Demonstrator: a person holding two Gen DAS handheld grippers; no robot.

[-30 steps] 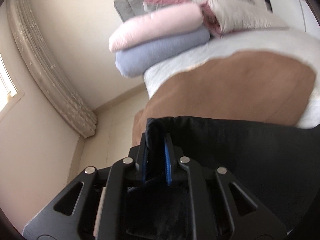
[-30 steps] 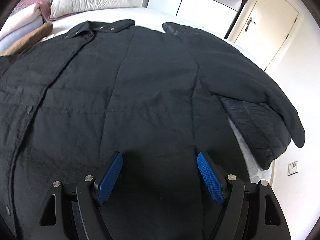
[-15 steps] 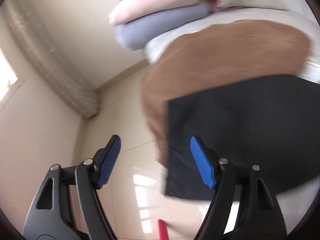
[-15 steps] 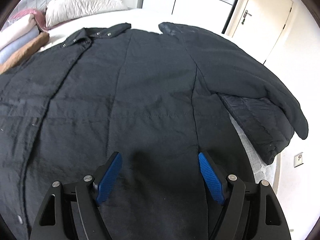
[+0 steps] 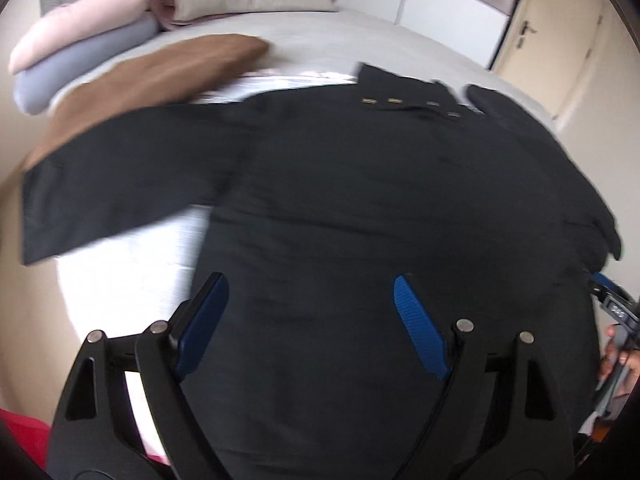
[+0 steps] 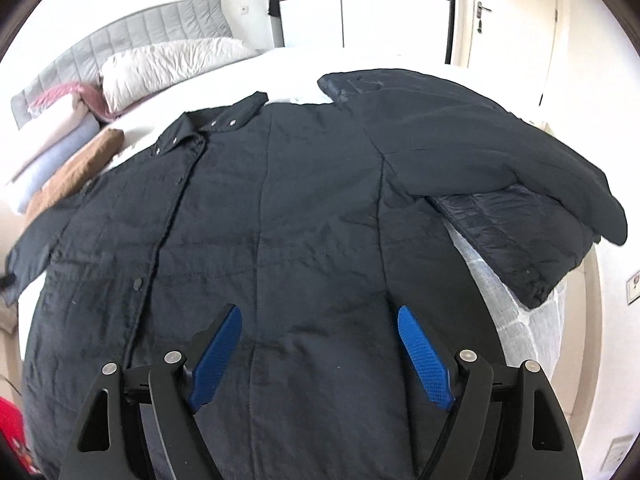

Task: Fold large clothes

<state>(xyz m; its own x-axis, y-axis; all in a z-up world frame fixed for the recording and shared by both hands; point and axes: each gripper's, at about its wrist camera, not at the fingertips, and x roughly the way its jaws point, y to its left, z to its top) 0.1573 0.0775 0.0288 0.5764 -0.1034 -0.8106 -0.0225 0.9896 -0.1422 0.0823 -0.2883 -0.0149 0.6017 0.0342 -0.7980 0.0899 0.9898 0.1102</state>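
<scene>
A large black quilted coat (image 5: 360, 200) lies spread front-up on the white bed (image 5: 132, 264). Its left sleeve (image 5: 120, 184) stretches out flat to the left, over a brown cloth. Above the coat's lower body my left gripper (image 5: 310, 284) hovers with its jaws opening and nothing between them. My right gripper (image 6: 320, 312) stands open above the same coat (image 6: 300, 220) near its hem, empty. The coat's right sleeve (image 6: 500, 152) lies bent over the bed's right edge, with quilted lining (image 6: 516, 236) showing below it. The right gripper (image 5: 612, 304) and a hand (image 5: 616, 356) show at the left wrist view's right edge.
A folded brown cloth (image 5: 160, 76) lies beside pink and pale blue folded blankets (image 5: 80, 40) at the bed's head, left. A pillow (image 6: 168, 64) and grey headboard (image 6: 120, 48) are behind. A door (image 6: 508, 12) stands at the far right. Something red (image 5: 20, 432) sits low left.
My left gripper let go of the black sleeve end, opened wide and swung right, from the bed's left edge to over the coat's body. The right gripper rose a little.
</scene>
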